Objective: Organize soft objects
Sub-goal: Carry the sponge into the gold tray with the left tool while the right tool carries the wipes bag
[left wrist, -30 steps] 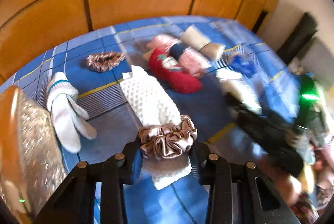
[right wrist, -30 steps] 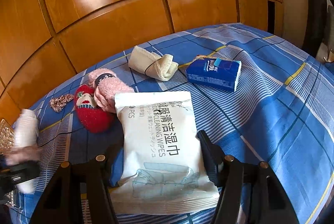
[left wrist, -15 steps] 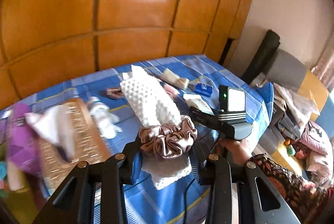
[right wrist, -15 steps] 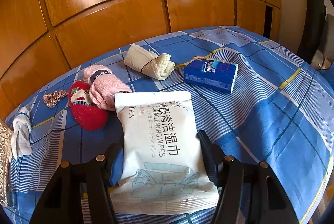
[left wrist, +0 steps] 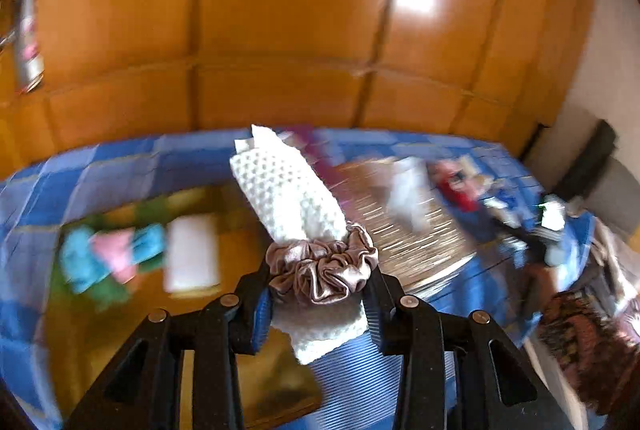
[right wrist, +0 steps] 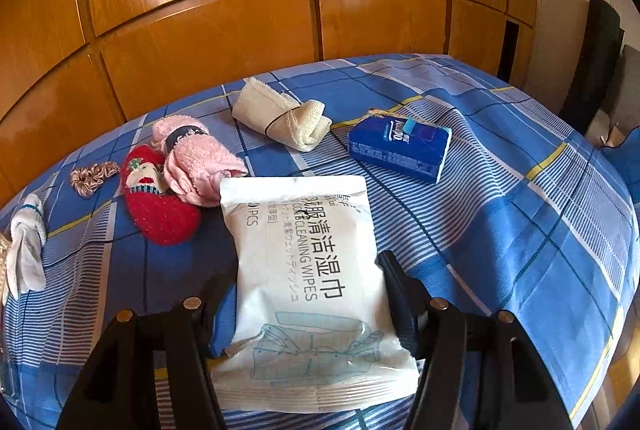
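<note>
Two grippers loaded: left gripper (left wrist: 320, 294) clamped a scrunchie-bound white waffle cloth (left wrist: 288, 197); right gripper (right wrist: 308, 294) squeezed a wet-wipes pack (right wrist: 308, 270), blue tissue packet (right wrist: 400, 149) at 1 o'clock.

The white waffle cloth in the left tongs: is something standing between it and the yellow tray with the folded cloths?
Nothing visible blocks it. The left tongs hold the white waffle cloth, bound by a scrunchie, above the yellow tray; folded cloths lie left, blurred.
</note>
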Available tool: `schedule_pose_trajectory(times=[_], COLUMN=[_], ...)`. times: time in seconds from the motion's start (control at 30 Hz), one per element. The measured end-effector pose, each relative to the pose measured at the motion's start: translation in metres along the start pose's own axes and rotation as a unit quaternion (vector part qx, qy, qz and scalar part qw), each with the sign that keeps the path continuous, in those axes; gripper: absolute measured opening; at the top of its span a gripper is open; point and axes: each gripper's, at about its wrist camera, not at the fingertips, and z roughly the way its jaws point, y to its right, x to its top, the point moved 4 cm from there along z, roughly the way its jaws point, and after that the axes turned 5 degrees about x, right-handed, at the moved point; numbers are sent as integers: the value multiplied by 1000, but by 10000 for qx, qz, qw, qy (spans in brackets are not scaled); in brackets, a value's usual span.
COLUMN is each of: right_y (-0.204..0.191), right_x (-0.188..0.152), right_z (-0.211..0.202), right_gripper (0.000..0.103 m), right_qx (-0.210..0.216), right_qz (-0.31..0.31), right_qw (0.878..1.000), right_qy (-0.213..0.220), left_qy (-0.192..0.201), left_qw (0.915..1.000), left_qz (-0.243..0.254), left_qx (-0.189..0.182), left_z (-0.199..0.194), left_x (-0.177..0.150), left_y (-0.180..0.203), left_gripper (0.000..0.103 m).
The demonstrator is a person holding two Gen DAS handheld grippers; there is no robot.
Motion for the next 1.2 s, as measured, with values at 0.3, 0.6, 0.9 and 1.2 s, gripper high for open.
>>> schedule_pose_trajectory(times=[0.3,0.6,0.9,1.2], right_y=[-2,-6,-7,-9], right_x=[0,0,1,7], right_z=[0,0,-1,-35], right_gripper=[64,64,64,62], right_qx=[-171,-395,-592,-324], right_qz=[-114,-241,-310,7], right_qw=[9998,9989,9977,9994], right_qy=[-37,-76,-106,86], left_qy=[-881,-1337,-887,-227], left_qw=[9898,9762,9730,9745], left_qz=[-270,-168,-1128,-1748], left_qx=[1089,1701,1808,1390], left_z=[37,63,35,1], left_x=[-60,-83,-75,-74], left_y=[-120,-175,-196,-178], left_gripper=[39,43,82,94])
